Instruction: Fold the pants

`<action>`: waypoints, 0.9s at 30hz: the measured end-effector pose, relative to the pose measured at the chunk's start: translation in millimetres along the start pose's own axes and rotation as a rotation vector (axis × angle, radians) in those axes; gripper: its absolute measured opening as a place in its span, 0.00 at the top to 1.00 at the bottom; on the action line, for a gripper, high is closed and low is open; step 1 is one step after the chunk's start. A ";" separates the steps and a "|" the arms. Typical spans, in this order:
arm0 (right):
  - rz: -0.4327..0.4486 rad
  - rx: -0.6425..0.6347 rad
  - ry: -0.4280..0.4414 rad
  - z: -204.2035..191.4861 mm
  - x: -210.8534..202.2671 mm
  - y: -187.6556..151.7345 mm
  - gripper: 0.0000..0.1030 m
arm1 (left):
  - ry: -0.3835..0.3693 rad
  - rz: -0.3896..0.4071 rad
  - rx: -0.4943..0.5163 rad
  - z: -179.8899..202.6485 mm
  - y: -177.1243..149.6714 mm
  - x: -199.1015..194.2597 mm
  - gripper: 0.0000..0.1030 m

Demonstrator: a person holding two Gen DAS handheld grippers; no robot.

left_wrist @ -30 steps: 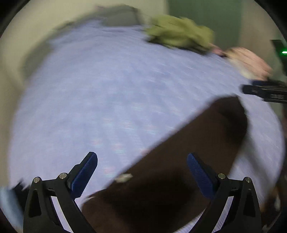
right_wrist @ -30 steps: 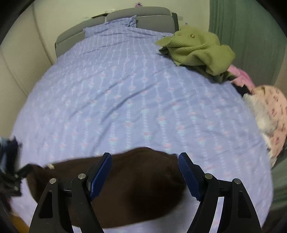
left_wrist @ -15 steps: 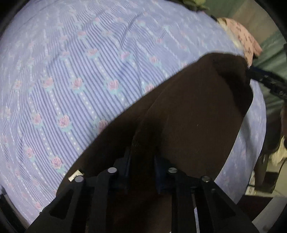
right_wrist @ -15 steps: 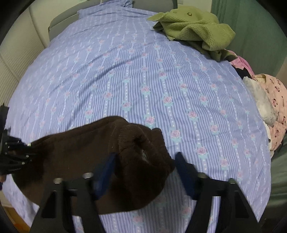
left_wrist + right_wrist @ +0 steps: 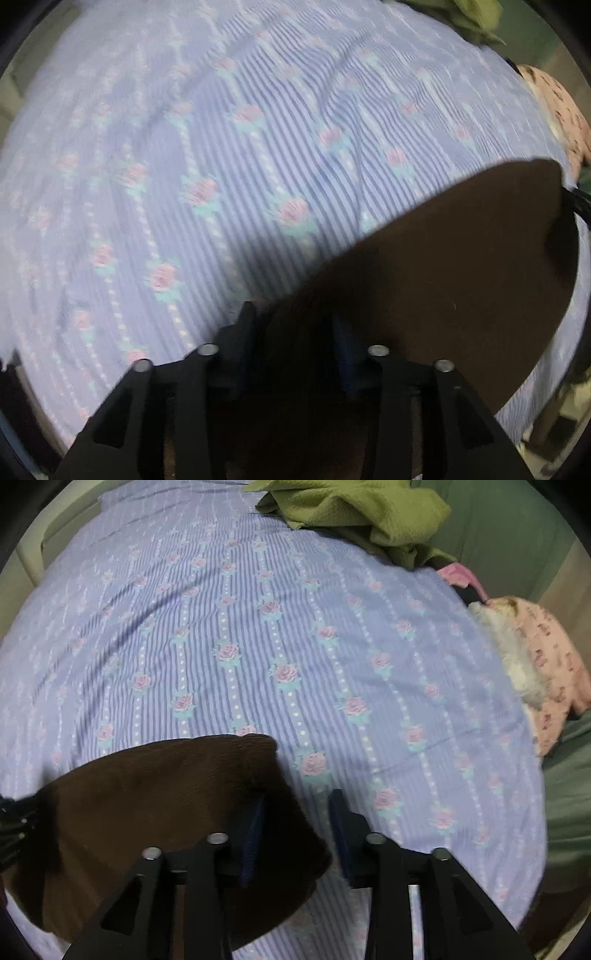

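Observation:
Dark brown pants [image 5: 443, 280] lie folded on the lilac flowered bedsheet [image 5: 221, 147]. My left gripper [image 5: 295, 339] is shut on one end of the pants, with brown cloth bunched between its fingers. In the right wrist view the pants [image 5: 147, 812] fill the lower left. My right gripper [image 5: 297, 823] is nearly closed, with its left finger against the pants' right end. I cannot tell whether cloth is pinched between its fingers. The other gripper shows as a dark shape at the far left edge [image 5: 14, 823].
A green garment [image 5: 362, 513] is heaped at the far end of the bed. A pink patterned garment with white lining [image 5: 535, 664] lies at the right edge. The bedsheet [image 5: 295, 627] covers the whole bed.
Both grippers went from wide open to closing on the two ends of the pants. The left one has gripped the cloth. The pants now look flatter and stretched between them.

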State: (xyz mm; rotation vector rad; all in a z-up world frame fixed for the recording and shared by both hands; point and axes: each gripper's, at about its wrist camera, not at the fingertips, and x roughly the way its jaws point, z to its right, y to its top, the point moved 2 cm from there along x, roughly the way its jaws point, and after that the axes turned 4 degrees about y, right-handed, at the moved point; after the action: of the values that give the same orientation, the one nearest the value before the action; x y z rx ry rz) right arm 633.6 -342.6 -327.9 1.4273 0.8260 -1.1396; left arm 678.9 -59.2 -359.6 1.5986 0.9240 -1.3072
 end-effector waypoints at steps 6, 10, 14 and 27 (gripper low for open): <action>0.291 -0.067 -0.116 -21.7 -105.7 -19.5 0.22 | 0.055 0.366 -0.099 -38.5 -34.7 -114.9 0.10; 0.306 -0.162 0.057 -72.3 -133.7 -36.8 0.22 | 0.104 0.397 -0.160 -87.8 -80.3 -138.5 0.10; 0.225 -0.236 0.218 -138.5 -121.4 -55.7 0.22 | 0.101 0.292 -0.244 -144.7 -145.7 -117.9 0.13; 0.045 -0.357 0.323 -264.0 -80.4 -114.9 0.22 | -0.338 0.158 -0.535 -211.6 -201.2 -30.8 0.45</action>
State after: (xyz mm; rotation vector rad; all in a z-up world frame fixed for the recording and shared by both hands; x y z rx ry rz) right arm 555.4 -55.7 -297.8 1.3342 1.1546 -0.6902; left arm 563.6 210.2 -341.8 0.9809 0.8267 -1.0607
